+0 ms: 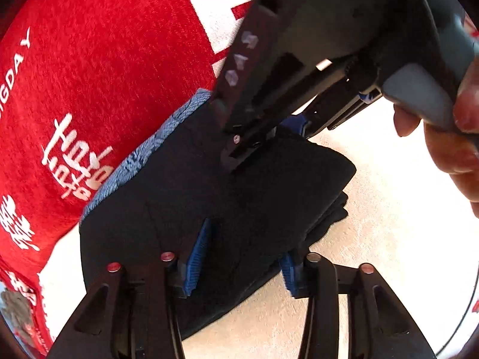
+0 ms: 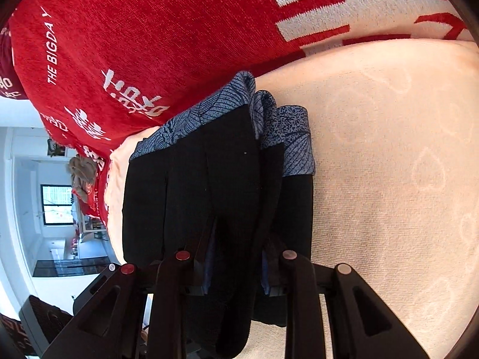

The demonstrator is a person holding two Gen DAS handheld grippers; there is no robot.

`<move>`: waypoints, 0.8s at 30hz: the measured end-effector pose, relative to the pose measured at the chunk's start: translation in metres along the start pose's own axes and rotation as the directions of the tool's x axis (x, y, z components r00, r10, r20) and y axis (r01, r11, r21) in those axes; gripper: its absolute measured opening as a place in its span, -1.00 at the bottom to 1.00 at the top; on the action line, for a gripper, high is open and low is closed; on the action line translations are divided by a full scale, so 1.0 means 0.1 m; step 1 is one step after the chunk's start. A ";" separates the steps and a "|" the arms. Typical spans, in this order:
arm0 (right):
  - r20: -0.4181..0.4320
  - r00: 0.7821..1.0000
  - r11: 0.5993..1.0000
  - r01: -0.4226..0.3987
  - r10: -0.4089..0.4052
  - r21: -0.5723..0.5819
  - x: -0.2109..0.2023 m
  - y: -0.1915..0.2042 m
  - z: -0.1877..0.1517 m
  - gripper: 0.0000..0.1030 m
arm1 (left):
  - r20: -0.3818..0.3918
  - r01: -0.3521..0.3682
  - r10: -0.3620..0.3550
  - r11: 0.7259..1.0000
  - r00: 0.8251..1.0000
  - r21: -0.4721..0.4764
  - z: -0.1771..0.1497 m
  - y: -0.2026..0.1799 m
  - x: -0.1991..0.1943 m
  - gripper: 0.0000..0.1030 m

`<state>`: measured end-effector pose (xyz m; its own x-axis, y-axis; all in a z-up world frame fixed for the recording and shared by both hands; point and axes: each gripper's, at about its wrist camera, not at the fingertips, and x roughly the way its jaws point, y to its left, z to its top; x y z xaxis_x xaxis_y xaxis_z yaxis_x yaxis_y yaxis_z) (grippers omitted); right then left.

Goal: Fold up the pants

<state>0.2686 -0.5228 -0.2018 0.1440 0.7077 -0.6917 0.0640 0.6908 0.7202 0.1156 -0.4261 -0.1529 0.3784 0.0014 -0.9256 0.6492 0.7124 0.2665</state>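
On cream textured bedding (image 2: 389,179), folded black fabric pants (image 2: 209,185) lie stacked, left gripper (image 1: 242,257) released astride them, right gripper (image 2: 236,266) straddling a fold, grip unclear.

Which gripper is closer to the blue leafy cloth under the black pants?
Probably right. The right gripper lands beside the blue leafy cloth; the left gripper straddles the pants farther away.
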 end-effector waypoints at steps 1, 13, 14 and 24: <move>0.001 1.000 1.000 0.009 -0.009 -0.002 -0.01 0.00 -0.01 -0.45 | -0.002 0.015 -0.015 1.000 1.000 -0.016 -0.02 0.08 -0.03 0.17; 0.038 0.951 0.950 0.309 -0.308 -0.041 -0.27 0.26 -0.41 0.37 | -0.039 0.084 -0.091 0.985 0.995 -0.149 -0.27 0.70 -0.35 0.23; 0.045 0.942 0.942 0.334 -0.333 -0.020 -0.31 0.26 -0.48 0.44 | -0.047 0.086 -0.097 0.977 0.994 -0.196 -0.27 0.78 -0.35 0.23; 0.201 0.869 0.886 0.464 -0.453 -0.011 -0.51 0.59 -0.67 0.46 | -0.126 -0.017 -0.052 0.873 0.991 -0.487 -0.56 1.61 -0.09 0.24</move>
<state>0.1992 -0.5083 -0.1281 0.2948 0.2720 -0.9160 0.1125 0.9421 0.3160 0.1800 -0.2723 -0.1165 0.2582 0.0533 -0.9646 0.2398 0.9637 0.1174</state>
